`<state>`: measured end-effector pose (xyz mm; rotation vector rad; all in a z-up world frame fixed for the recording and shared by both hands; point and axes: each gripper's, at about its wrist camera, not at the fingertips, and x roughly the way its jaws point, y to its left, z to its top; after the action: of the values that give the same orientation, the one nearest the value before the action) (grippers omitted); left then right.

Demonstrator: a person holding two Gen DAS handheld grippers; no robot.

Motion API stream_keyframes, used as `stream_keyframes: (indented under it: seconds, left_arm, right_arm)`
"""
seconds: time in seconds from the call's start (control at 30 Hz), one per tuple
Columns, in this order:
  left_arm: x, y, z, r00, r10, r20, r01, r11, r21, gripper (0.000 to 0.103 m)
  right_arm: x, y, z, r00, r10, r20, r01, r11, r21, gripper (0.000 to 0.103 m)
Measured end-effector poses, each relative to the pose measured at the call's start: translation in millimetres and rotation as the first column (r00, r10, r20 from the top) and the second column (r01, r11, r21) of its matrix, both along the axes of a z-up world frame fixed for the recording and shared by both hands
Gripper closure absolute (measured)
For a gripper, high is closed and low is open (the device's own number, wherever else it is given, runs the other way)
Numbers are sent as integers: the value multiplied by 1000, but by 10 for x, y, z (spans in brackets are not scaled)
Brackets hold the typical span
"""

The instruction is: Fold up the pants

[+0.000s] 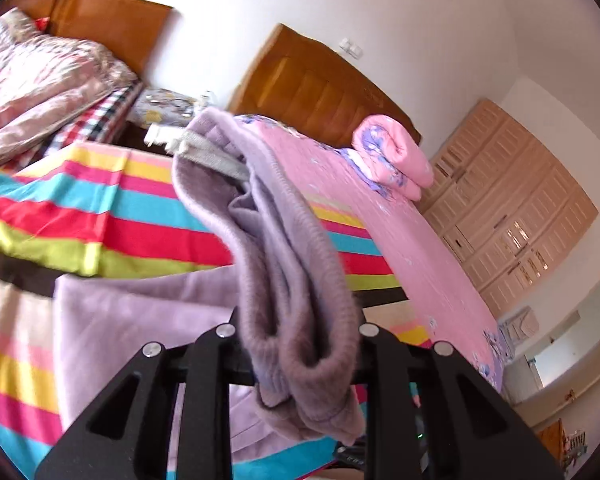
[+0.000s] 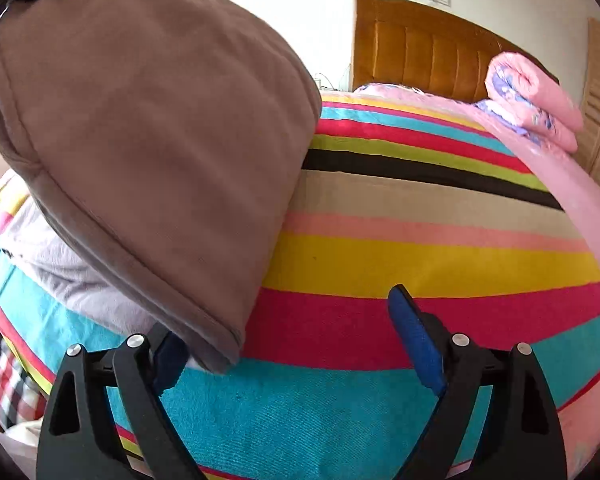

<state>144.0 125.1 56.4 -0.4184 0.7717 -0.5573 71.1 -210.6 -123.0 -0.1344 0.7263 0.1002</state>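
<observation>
Pants | left gripper clamped on bunched fabric | right gripper wide, empty | no legible writing

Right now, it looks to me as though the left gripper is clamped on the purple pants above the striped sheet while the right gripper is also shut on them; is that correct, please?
Not quite. The left gripper is clamped on the purple pants above the striped sheet, but the right wrist view shows the right gripper open, its blue pads apart and pressing on nothing.

White walls, wooden headboards
</observation>
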Motion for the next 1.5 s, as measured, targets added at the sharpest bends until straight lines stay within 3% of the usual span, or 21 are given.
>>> stream_keyframes:
  seconds: [0.1, 0.17, 0.2, 0.27, 0.4, 0.53, 0.7, 0.77, 0.83, 0.87, 0.93, 0.97, 1.0, 1.03, 1.13, 1.2, 1.27, 1.33, 1.4, 1.5]
  left_arm:
    - [-96, 760, -694, 980, 142, -142, -148, 989, -31, 79]
    - [-79, 1034, -1165, 962, 152, -226, -172, 983, -71, 79]
    - [-109, 1118, -1276, 963, 151, -221, -174, 981, -88, 79]
    - [-154, 1164, -1311, 969, 150, -195, -171, 980, -98, 79]
    - [-284, 1095, -1109, 978, 168, -122, -179, 980, -82, 79]
    - [-485, 1015, -943, 983, 180, -37, -181, 983, -33, 79]
    - [-453, 1101, -1479, 975, 175, -140, -187, 979, -80, 78]
    - [-480, 1170, -1571, 976, 157, -152, -179, 973, -148, 73]
    - [-489, 1168, -1555, 978, 148, -146, -170, 973, -154, 66]
    - [-499, 1155, -1532, 980, 146, -137, -165, 976, -141, 63]
    - [-538, 1164, -1455, 981, 154, -119, -168, 979, -114, 44]
    - [-597, 1203, -1384, 977, 189, -104, -198, 977, -85, 37]
    - [-687, 1259, -1281, 964, 258, -69, -261, 965, -28, 19]
    - [-803, 1322, -1161, 945, 328, -15, -327, 945, 19, 15]
    - [-1071, 1427, -811, 912, 398, 102, -406, 911, 71, 15]
    - [-1153, 1255, -600, 915, 361, 179, -386, 913, 131, 15]
    - [-1144, 965, -508, 931, 288, 226, -334, 920, 203, 15]
    - [-1074, 621, -547, 945, 218, 244, -286, 914, 287, 15]
    - [-966, 373, -710, 954, 190, 234, -268, 891, 368, 15]
    - [-765, 304, -1083, 966, 200, 163, -251, 875, 414, 16]
  right_arm:
    - [-82, 126, -47, 999, 42, 21, -42, 999, -26, 17]
    - [-95, 180, -59, 998, 54, 34, -52, 997, -49, 17]
    - [-96, 192, -67, 998, 55, 35, -53, 997, -54, 17]
    - [-95, 165, -83, 998, 61, 34, -59, 997, -58, 17]
    - [-121, 204, -4, 997, 56, 44, -52, 996, -78, 17]
    - [-118, 190, 106, 996, 48, 81, -39, 993, -116, 17]
    - [-86, 222, -7, 998, 41, 53, -32, 985, -172, 17]
    - [-90, 242, 13, 997, 50, 61, -36, 977, -210, 17]
    - [-69, 205, 9, 997, 52, 54, -40, 978, -206, 17]
    - [-54, 172, 5, 998, 49, 41, -41, 983, -181, 17]
    - [-69, 119, 31, 997, 69, 20, -66, 988, -138, 17]
    - [-114, 93, 69, 996, 93, 17, -90, 988, -122, 17]
    - [-163, 54, 99, 993, 120, 9, -118, 987, -107, 17]
    - [-232, 6, 130, 988, 151, -4, -151, 985, -89, 17]
    - [-459, -200, 306, 980, 195, 46, -197, 980, 38, 19]
    - [-467, -239, 454, 975, 204, 84, -213, 970, 119, 24]
    - [-394, -97, 573, 963, 241, 119, -256, 957, 133, 29]
    - [-307, 169, 636, 943, 304, 132, -321, 939, 125, 30]
    - [-206, 477, 623, 919, 376, 117, -386, 919, 80, 31]
    - [-68, 797, 389, 909, 416, 36, -416, 909, 12, 31]
